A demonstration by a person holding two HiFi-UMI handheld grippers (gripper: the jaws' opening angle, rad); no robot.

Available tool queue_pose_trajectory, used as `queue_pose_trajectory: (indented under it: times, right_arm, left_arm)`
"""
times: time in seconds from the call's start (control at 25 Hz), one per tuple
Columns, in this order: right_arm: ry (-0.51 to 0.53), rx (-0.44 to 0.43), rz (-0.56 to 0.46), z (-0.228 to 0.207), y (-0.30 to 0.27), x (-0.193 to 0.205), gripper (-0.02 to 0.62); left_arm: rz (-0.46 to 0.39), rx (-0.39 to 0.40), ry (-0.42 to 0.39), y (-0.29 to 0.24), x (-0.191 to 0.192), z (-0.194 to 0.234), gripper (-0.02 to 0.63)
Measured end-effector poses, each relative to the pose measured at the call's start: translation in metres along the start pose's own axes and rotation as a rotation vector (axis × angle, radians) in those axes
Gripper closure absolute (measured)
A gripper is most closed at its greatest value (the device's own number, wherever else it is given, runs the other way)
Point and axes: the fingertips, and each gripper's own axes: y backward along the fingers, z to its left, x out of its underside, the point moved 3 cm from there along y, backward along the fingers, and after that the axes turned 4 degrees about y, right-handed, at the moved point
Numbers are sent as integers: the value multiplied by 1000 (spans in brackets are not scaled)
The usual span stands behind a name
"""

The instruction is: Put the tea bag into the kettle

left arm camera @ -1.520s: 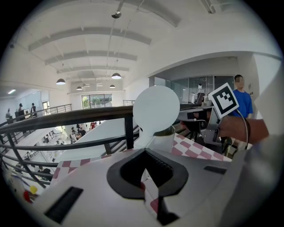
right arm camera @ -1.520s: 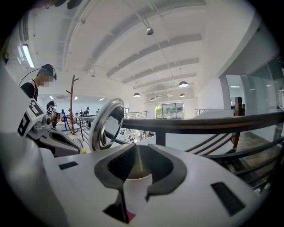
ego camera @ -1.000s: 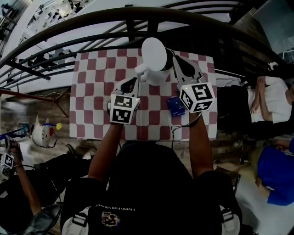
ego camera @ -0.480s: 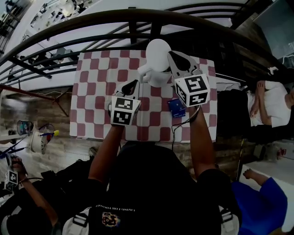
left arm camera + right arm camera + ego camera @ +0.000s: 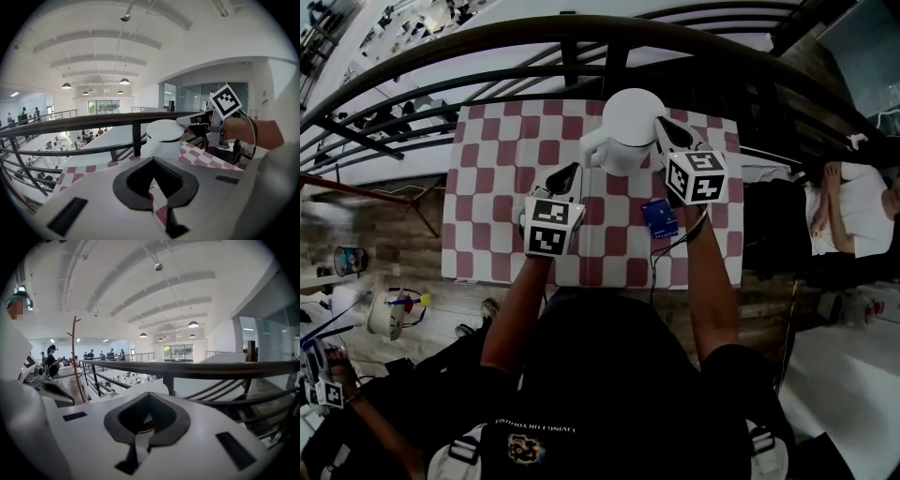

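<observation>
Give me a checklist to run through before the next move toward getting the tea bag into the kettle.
1. Upright kettle on the table: ok.
2. Open lid: not ok, it sits shut.
3. Grip on the blue tea bag packet: not ok; it lies on the table, and the left gripper and right gripper are shut and empty.
4. Reach to the packet: ok, probably; it lies beside the right gripper.
5. Clearance between right gripper and lid: cannot tell; its fingers are at the lid's edge.

Checked table [image 5: 497,187] w/ kettle [image 5: 623,131], blue packet [image 5: 659,217]
</observation>
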Motion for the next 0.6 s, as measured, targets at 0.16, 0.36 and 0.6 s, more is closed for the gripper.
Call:
queue_pose_trajectory:
  times: [0.16,0.36,0.6]
  right_arm:
    - [-47,4,4,-4,-3,6,581]
    - [-90,-8,50,-7,-10,27,581]
    - [-103,0,24,-7,-11,31,581]
  left_arm:
    - [1,1,0,-2,-1,-1,601]
    - [9,8,1,-5,1,-2,601]
    - [11,3,2,-9,2,1,601]
